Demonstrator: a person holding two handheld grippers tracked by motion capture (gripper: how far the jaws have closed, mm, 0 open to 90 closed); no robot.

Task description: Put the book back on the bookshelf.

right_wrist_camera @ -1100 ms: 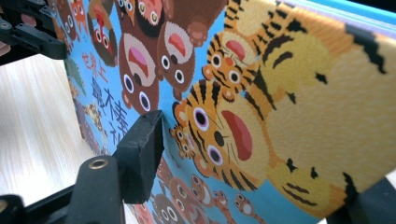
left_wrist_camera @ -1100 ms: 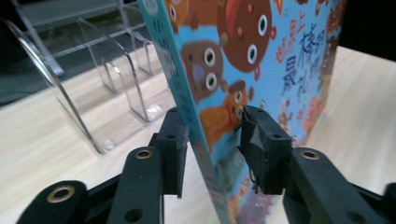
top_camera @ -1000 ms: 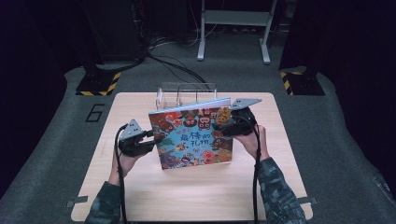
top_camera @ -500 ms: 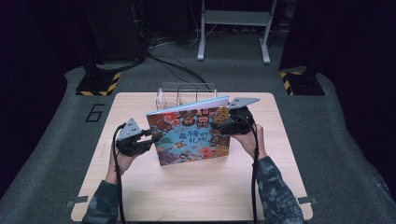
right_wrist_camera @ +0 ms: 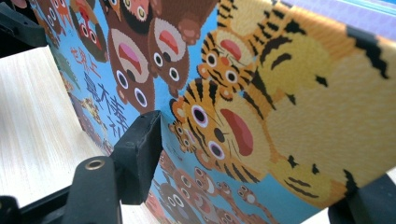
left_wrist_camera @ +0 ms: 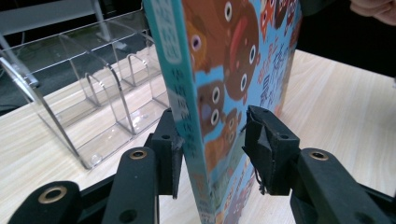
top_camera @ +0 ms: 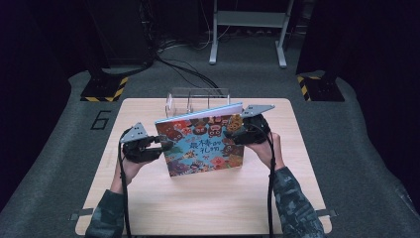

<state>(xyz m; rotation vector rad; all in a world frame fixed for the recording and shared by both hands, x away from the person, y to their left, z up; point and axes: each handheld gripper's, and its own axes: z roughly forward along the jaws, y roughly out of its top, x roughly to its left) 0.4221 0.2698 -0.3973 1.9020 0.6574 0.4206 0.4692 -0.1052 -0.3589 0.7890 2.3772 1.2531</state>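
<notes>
A colourful picture book [top_camera: 203, 144] with cartoon animals on its cover stands on its lower edge on the wooden table [top_camera: 198, 208], tilted back. My left gripper [top_camera: 161, 145] straddles its spine [left_wrist_camera: 187, 107] from the left. Its jaws have just been opening: one pad [left_wrist_camera: 170, 149] lies by the spine, and the other pad [left_wrist_camera: 261, 140] stands off the cover. My right gripper [top_camera: 233, 136] is shut on the book's right edge, with one pad [right_wrist_camera: 137, 154] pressed on the tiger cover [right_wrist_camera: 261, 93].
A clear acrylic rack [top_camera: 195, 99] with upright dividers [left_wrist_camera: 93, 93] stands just behind the book at the table's far edge. Cables trail from both grippers along the person's camouflage sleeves [top_camera: 292, 208]. Dark floor surrounds the table.
The left gripper has shifted slightly to the left at the spine. The book and the right gripper keep their place.
</notes>
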